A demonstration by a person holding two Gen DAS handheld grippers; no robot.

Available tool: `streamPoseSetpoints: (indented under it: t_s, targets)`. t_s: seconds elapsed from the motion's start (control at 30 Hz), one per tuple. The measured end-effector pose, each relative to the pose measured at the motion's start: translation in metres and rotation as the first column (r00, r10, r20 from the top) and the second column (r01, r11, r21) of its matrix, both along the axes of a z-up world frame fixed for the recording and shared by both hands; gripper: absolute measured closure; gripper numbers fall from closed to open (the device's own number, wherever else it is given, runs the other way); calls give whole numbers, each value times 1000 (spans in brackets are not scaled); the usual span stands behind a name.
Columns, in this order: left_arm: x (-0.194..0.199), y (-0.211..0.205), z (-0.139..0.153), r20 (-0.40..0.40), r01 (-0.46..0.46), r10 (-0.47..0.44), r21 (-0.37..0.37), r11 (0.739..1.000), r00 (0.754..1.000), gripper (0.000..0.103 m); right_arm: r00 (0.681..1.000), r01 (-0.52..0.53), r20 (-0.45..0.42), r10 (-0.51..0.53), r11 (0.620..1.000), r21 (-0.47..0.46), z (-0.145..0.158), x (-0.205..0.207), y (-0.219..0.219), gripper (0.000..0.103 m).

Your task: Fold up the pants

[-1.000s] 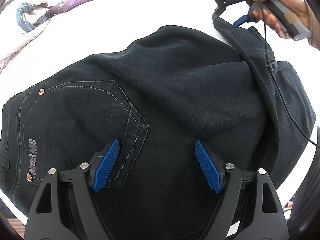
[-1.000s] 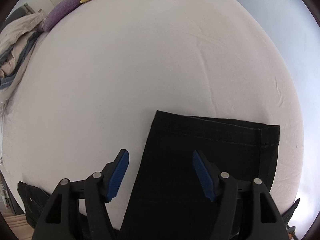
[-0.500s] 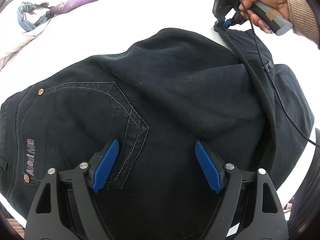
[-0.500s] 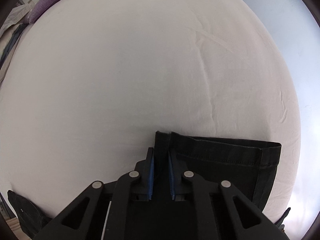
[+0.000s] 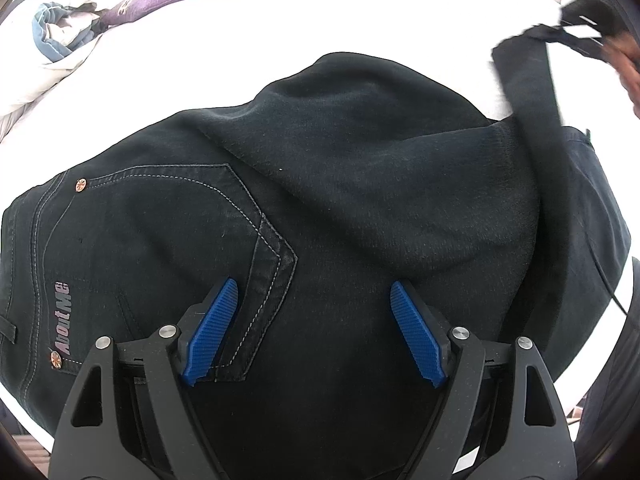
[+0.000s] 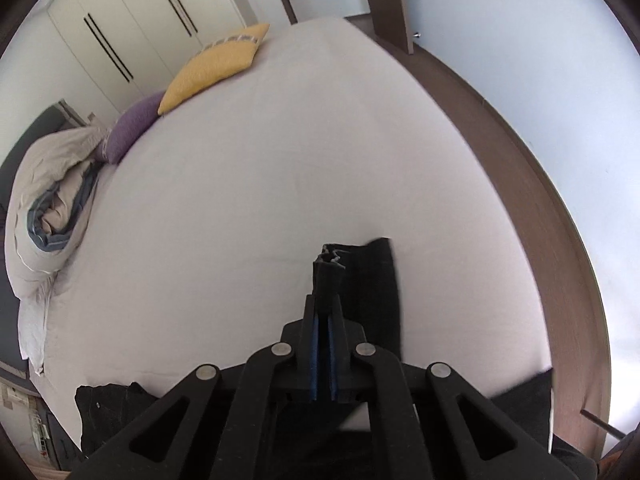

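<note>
the right tongs (image 6: 323,312) are clamped on the hem of a pants leg (image 6: 370,280), lifted clear of the white bed (image 6: 280,184); the left tongs (image 5: 314,332) hang spread apart over the black pants (image 5: 360,184), pads off the cloth; the pants lie along the bed's near edge; pillows (image 6: 216,64) sit at the far corner.

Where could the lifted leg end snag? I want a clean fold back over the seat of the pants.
Nothing visible blocks it. The right gripper is shut on the hem, and the pants lie bare up to the back pocket; only the open left gripper hovers there.
</note>
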State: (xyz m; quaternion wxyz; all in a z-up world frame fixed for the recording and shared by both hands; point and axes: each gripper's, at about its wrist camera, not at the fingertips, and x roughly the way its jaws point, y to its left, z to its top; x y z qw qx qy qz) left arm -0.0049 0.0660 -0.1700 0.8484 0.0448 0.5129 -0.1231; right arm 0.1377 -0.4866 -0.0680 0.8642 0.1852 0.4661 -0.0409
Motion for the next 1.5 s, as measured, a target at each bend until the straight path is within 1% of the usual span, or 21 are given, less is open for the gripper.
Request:
streamPoseSetpoints:
  t_s: [0.07, 0.13, 0.23, 0.27, 0.33, 0.5, 0.53, 0.63, 0.73, 0.83, 0.87, 0.97, 1.03, 1.13, 1.2, 1.23, 1.27, 1.33, 1.37, 1.43, 1.5]
  targets:
    - [4, -3, 0, -9, 0, 0, 3, 1000, 1000, 24, 997, 47, 55, -48, 999, 23, 17, -50, -12, 99]
    - [8, -5, 0, -20, -2, 2, 3, 1000, 1000, 24, 986, 105, 122, -110, 993, 48, 29, -96, -38, 99]
    - [14, -7, 0, -37, -11, 12, 4, 1000, 999, 20, 965, 196, 161, -208, 977, 87, 29, -170, -68, 99]
    - [15, -8, 0, -41, -14, 14, 8, 1000, 999, 19, 959, 214, 168, -228, 972, 95, 25, -178, -73, 99]
    - [19, -11, 0, -52, -22, 23, 11, 1000, 998, 16, 948, 256, 162, -274, 959, 120, 4, -214, -77, 99]
    - [28, -18, -1, -76, -42, 43, 18, 999, 996, 8, 949, 292, 82, -303, 948, 126, -66, -261, -65, 99]
    - [30, -20, -2, -79, -45, 46, 21, 999, 996, 7, 949, 298, 67, -309, 944, 144, -73, -270, -69, 99]
    - [35, -25, -4, -82, -52, 54, 30, 998, 995, 3, 936, 338, 38, -351, 922, 191, -93, -286, -79, 100]
    - [38, -29, -4, -86, -60, 63, 40, 997, 994, 3, 913, 389, 7, -408, 874, 290, -101, -302, -102, 100]
    - [37, -32, -7, -87, -64, 68, 44, 997, 994, 3, 919, 372, 21, -394, 884, 283, -97, -293, -87, 100]
    - [38, -34, -8, -87, -64, 68, 46, 997, 994, 2, 921, 371, 9, -389, 887, 276, -102, -294, -87, 100]
    - [39, -34, -11, -91, -62, 67, 53, 997, 994, 1, 911, 403, -45, -411, 858, 320, -127, -293, -92, 99]
    - [39, -33, -12, -96, -59, 64, 55, 997, 993, 1, 913, 398, -44, -406, 859, 320, -131, -294, -91, 99]
    - [40, -33, -14, -101, -51, 56, 59, 997, 993, 1, 904, 418, -68, -421, 844, 335, -134, -300, -97, 94]
    - [40, -34, -13, -101, -51, 57, 64, 997, 993, 1, 888, 453, -94, -449, 824, 341, -135, -309, -106, 81]
    - [39, -34, -12, -100, -50, 57, 69, 996, 993, 1, 872, 485, -109, -477, 813, 322, -133, -316, -111, 70]
    - [38, -36, -11, -96, -48, 55, 78, 996, 994, 1, 863, 502, -106, -494, 812, 298, -129, -323, -115, 73]
    - [33, -40, -7, -80, -38, 46, 93, 995, 996, 3, 863, 500, -59, -501, 832, 241, -111, -330, -119, 73]
    - [29, -44, -1, -59, -20, 25, 87, 996, 998, 3, 875, 477, -29, -484, 848, 230, -99, -329, -117, 73]
    - [20, -54, 11, -12, 27, -26, 51, 998, 1000, 3, 913, 387, 37, -407, 890, 240, -74, -317, -106, 73]
    - [13, -66, 18, 23, 66, -67, 40, 997, 998, 3, 955, 237, 119, -272, 940, 246, -53, -298, -76, 73]
